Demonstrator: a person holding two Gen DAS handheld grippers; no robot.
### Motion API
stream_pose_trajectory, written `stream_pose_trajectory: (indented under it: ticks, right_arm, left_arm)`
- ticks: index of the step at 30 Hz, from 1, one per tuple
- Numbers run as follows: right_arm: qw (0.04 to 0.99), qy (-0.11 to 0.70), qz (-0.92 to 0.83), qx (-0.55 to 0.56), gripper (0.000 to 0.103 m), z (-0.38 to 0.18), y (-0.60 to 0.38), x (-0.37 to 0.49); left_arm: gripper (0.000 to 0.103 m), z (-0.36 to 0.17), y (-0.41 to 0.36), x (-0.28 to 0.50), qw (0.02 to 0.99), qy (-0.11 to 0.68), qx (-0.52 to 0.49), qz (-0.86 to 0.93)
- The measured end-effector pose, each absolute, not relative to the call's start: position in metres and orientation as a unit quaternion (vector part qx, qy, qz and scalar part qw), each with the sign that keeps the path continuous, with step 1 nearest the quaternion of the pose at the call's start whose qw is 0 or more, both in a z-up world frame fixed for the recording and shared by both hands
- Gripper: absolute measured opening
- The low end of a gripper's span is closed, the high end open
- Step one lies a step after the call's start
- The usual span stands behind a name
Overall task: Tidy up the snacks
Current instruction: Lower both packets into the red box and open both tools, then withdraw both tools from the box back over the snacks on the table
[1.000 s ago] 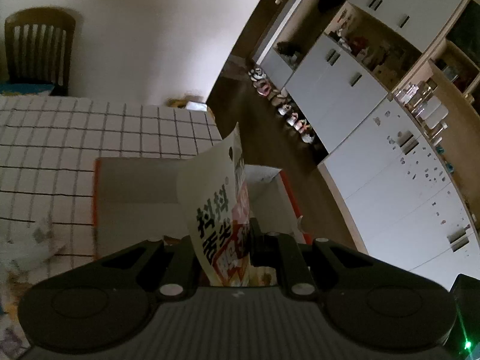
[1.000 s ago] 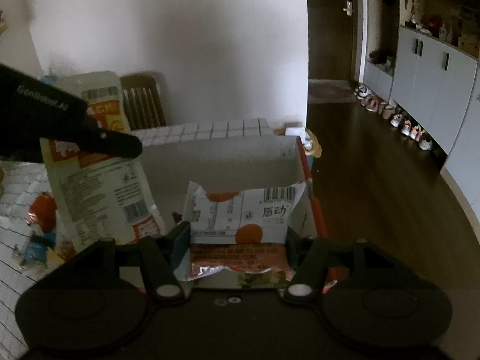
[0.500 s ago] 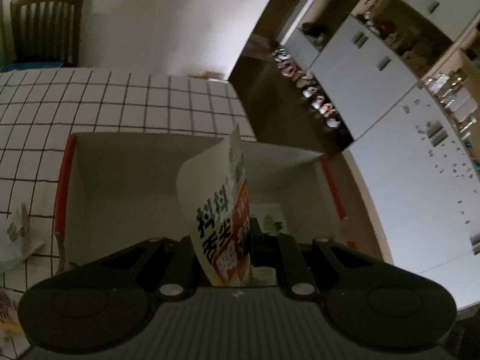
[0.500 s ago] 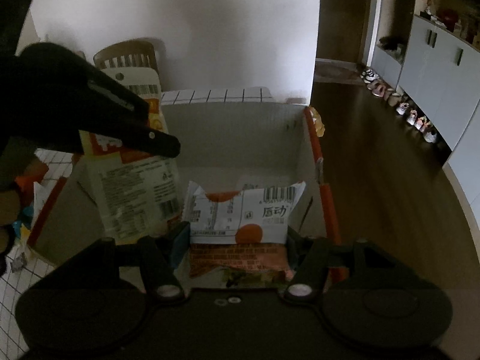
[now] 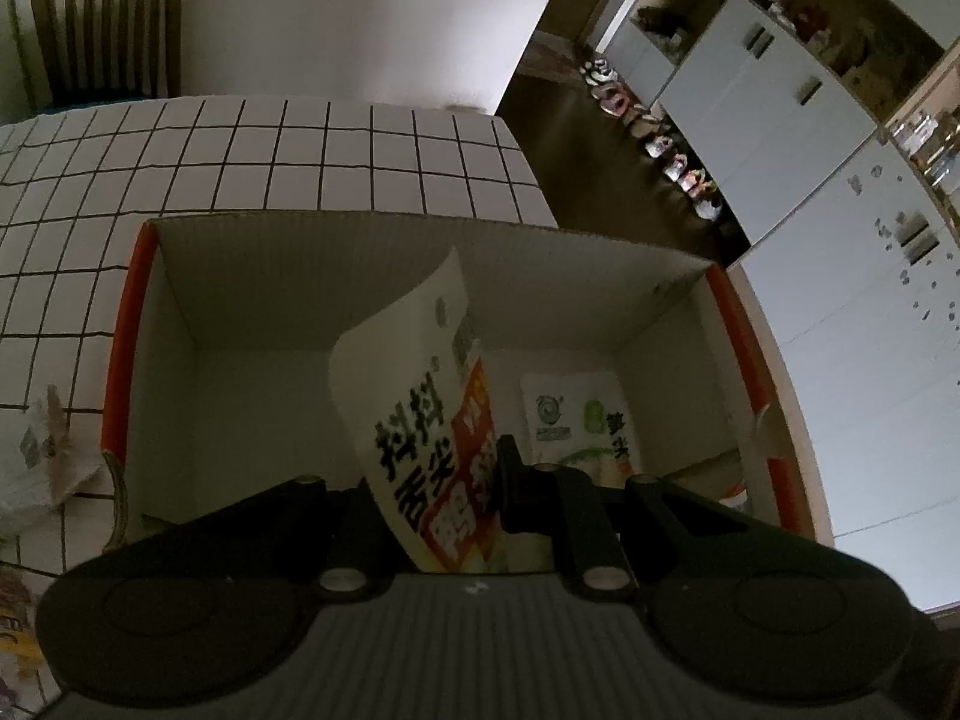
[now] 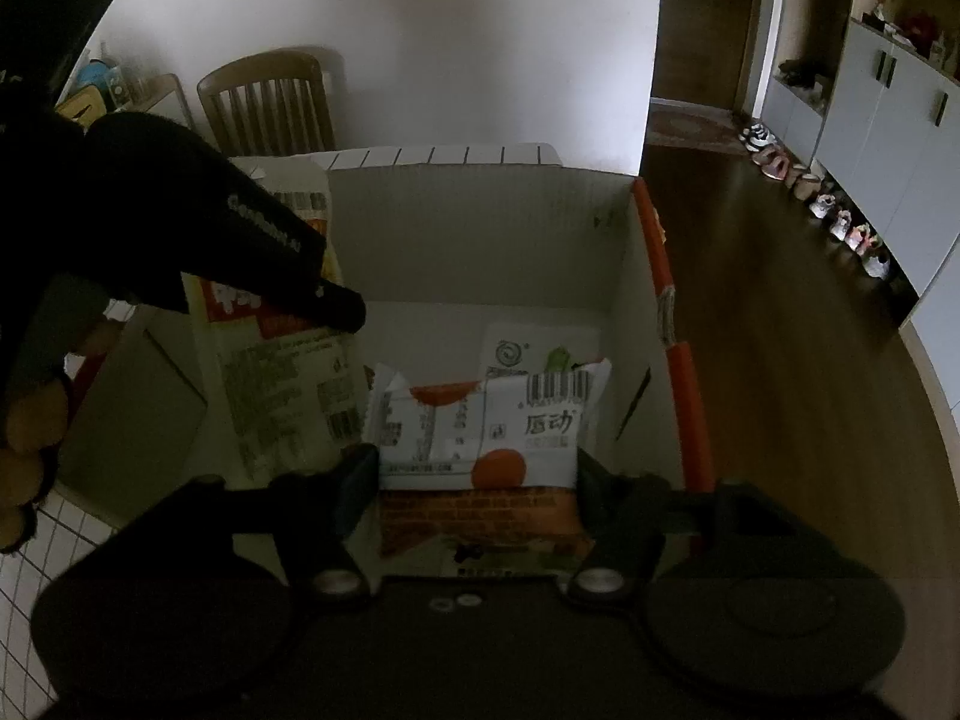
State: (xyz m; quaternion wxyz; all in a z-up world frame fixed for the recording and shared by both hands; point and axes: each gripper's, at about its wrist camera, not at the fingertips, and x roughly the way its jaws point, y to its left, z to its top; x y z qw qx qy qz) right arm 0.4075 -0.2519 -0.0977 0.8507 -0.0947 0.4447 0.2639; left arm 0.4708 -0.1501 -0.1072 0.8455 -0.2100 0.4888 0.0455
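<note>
One cardboard box (image 5: pixel 420 276) with orange-edged side walls is seen standing on a table covered by a white grid-patterned cloth (image 5: pixel 270 156). Three snack packets are counted in or over the box. One flat white-and-green packet (image 5: pixel 576 414) lies on the box floor, against the far wall on the right-hand side.

A second, tall white packet with black characters and an orange patch (image 5: pixel 420 420) is held upright over the middle of the box by the left gripper (image 5: pixel 444 498), whose jaws are pinched nearly closed on the packet's lower part. In the right wrist view the same packet (image 6: pixel 282 372) hangs at the box's left side below the black left gripper (image 6: pixel 336 315).

A third packet, white and orange with a barcode (image 6: pixel 480 450), sits between the fingers of the right gripper (image 6: pixel 477 480) above the box's near right part. The jaws are opening at a medium width; whether the pads press on the packet cannot be told.

One wooden chair (image 5: pixel 108 24) stands beyond the table from the box. Loose wrappers (image 5: pixel 42 462) lie on the cloth left of the box.
</note>
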Motion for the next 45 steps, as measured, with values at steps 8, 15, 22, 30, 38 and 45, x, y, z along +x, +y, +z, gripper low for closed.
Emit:
stream_pose_trajectory:
  ticks: [8,15,22,30,38,45]
  right_arm:
    - [0.857,0.437,0.259,-0.085,0.083,-0.095,-0.256,0.406]
    - [0.865,0.428,0.252,-0.077,0.092,-0.084,-0.263,0.399]
    - [0.875,0.411,0.245,-0.075,0.1,-0.067,-0.265,0.383]
    - [0.884,0.392,0.244,-0.074,0.101,-0.047,-0.264,0.364]
    - [0.893,0.371,0.247,-0.065,0.103,-0.023,-0.257,0.341]
    - [0.897,0.355,0.257,-0.057,0.103,-0.006,-0.249,0.32]
  left_arm:
    - [0.039,-0.104,-0.152,0.464,0.848,0.494,-0.185,0.056]
    - [0.075,-0.086,-0.151,0.448,0.863,0.471,-0.171,0.061]
    - [0.076,-0.072,-0.149,0.423,0.871,0.46,-0.166,0.051]
    - [0.076,-0.052,-0.148,0.388,0.882,0.439,-0.168,0.039]
    - [0.083,-0.028,-0.139,0.35,0.899,0.409,-0.154,0.024]
    - [0.09,-0.013,-0.125,0.313,0.91,0.39,-0.142,0.016]
